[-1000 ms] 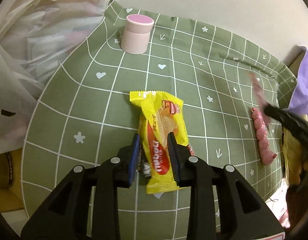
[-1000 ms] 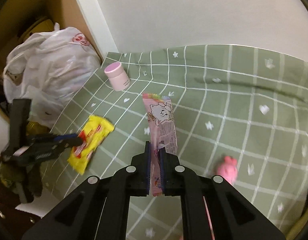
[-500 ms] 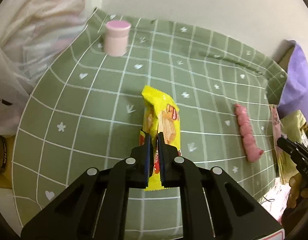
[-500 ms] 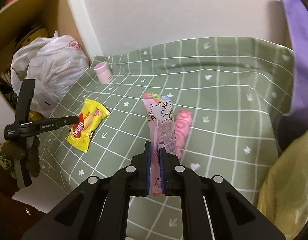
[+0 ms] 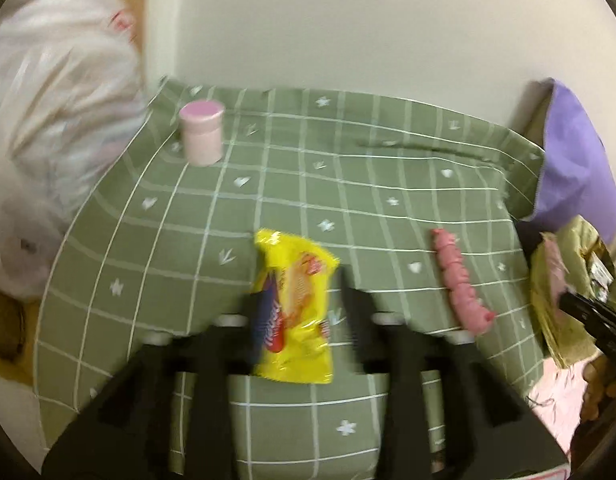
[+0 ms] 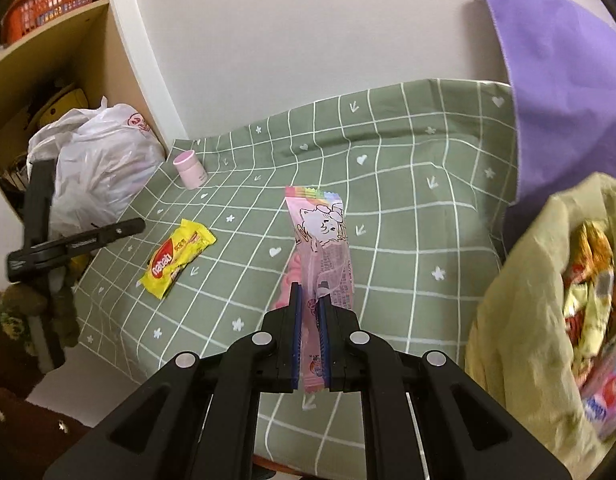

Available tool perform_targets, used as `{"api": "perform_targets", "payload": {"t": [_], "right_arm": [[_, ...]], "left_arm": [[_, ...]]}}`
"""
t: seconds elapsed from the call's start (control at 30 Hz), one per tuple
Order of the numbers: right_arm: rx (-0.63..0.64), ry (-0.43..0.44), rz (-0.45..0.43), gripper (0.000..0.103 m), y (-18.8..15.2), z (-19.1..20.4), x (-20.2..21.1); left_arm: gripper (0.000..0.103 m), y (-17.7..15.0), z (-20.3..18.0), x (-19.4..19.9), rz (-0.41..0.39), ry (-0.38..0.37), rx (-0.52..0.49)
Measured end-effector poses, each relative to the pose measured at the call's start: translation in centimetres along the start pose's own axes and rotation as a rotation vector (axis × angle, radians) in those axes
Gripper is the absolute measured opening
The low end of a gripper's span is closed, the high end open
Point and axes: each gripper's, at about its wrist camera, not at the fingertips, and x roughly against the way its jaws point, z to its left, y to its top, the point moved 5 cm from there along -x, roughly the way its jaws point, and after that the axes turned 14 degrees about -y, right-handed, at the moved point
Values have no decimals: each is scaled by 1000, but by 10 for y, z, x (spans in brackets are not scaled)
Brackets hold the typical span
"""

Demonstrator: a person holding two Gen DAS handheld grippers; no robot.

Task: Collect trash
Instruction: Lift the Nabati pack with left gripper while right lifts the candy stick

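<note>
The right gripper (image 6: 309, 312) is clamped on the pink wrapper (image 6: 324, 248), presumably bound for the yellow-green bag (image 6: 520, 300) at its right, while the left gripper (image 5: 303, 312), jaws just opened, stands apart around the yellow wrapper (image 5: 293, 308) lying on the green cloth (image 5: 348, 184) beyond.

Green cloth (image 6: 408, 208) lies mostly bare; only the pink jar (image 6: 189, 169) stands up.

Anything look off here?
Yes. The yellow wrapper lies loose on the green cloth. The left claw has just been opening its jaws and isn't gripping it, possibly a slipped pick. The right claw clamps the pink wrapper fine.
</note>
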Motion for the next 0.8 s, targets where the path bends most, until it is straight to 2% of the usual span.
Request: {"api": "perform_targets", "payload": {"t": [0.03, 0.23, 0.43, 0.5, 0.53, 0.8], "right_arm": [[-9, -1, 7, 9, -4, 0, -1], [-36, 7, 57, 9, -23, 1, -7], [-29, 6, 73, 9, -29, 5, -9], [-28, 6, 80, 9, -31, 7, -10], [-28, 5, 82, 9, -31, 8, -10], [-10, 11, 92, 9, -31, 16, -15]], "left_arm": [[48, -7, 7, -2, -5, 4, 18], [49, -44, 22, -34, 103, 36, 67], [48, -44, 15, -43, 112, 80, 36], [34, -44, 17, -45, 118, 81, 26], [21, -44, 17, -45, 124, 85, 22], [12, -41, 15, -34, 112, 25, 19]]}}
